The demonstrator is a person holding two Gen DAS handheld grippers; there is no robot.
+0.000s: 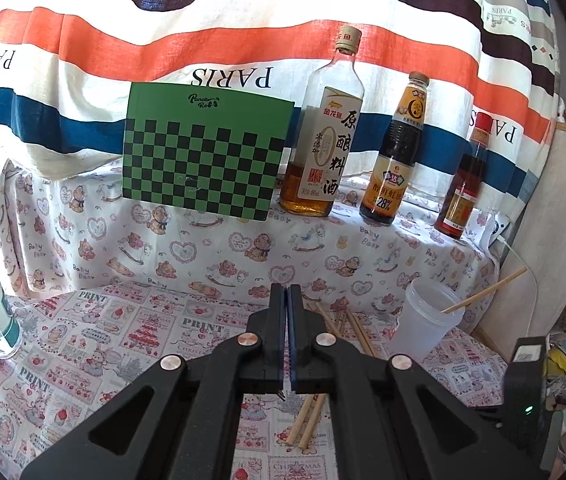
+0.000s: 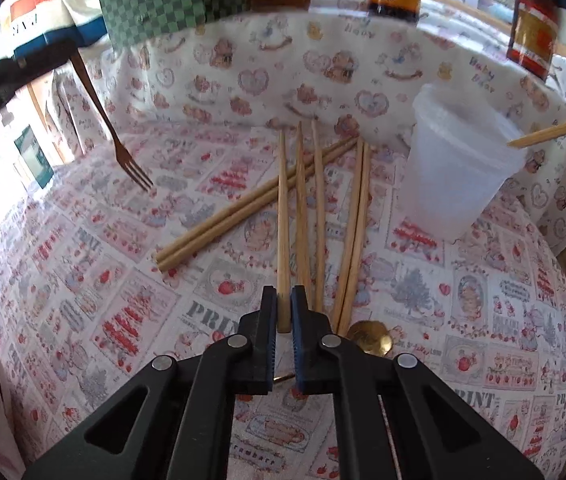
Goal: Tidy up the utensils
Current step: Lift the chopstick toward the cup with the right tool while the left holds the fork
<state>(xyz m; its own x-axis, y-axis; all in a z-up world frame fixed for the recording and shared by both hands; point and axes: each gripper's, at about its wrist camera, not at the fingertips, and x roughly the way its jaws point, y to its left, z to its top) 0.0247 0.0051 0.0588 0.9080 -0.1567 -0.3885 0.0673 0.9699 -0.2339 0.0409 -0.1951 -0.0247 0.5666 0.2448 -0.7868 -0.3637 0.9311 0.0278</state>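
Patterned cloth with teddy bears and Christmas prints covered the worktop (image 2: pixel 83 280), and a striped sheet hung behind a row of three sauce bottles (image 1: pixel 325 120) and a green checkered board (image 1: pixel 203 156).

Seven wooden chopsticks (image 2: pixel 319 208) lay loose on the cloth, some crossing. A translucent plastic cup (image 2: pixel 457 164) stood upright just to their right, with one chopstick (image 2: pixel 559 132) already leaning out of it.

The right hand-held gripper (image 2: pixel 283 300) pointed steeply down at the pile, its jaws clenched on the near, thick end of one chopstick (image 2: pixel 283 240), which ran away from it across the others. A gold spoon bowl (image 2: pixel 371 338) lay just beside the right jaw, partly hidden.

The left hand-held gripper (image 1: pixel 287 292) hung above the cloth, jaws fully closed. It appeared to be pinching the handle of a dark fork (image 2: pixel 123 148), whose tines hovered over the cloth on the left of the right wrist view; the grip itself could not be seen.

The step in hand looked like picking up a chopstick for the cup. The next move would call for lifting it clear of its neighbours, tipping it upright and lowering it into the cup mouth without knocking the light cup over.
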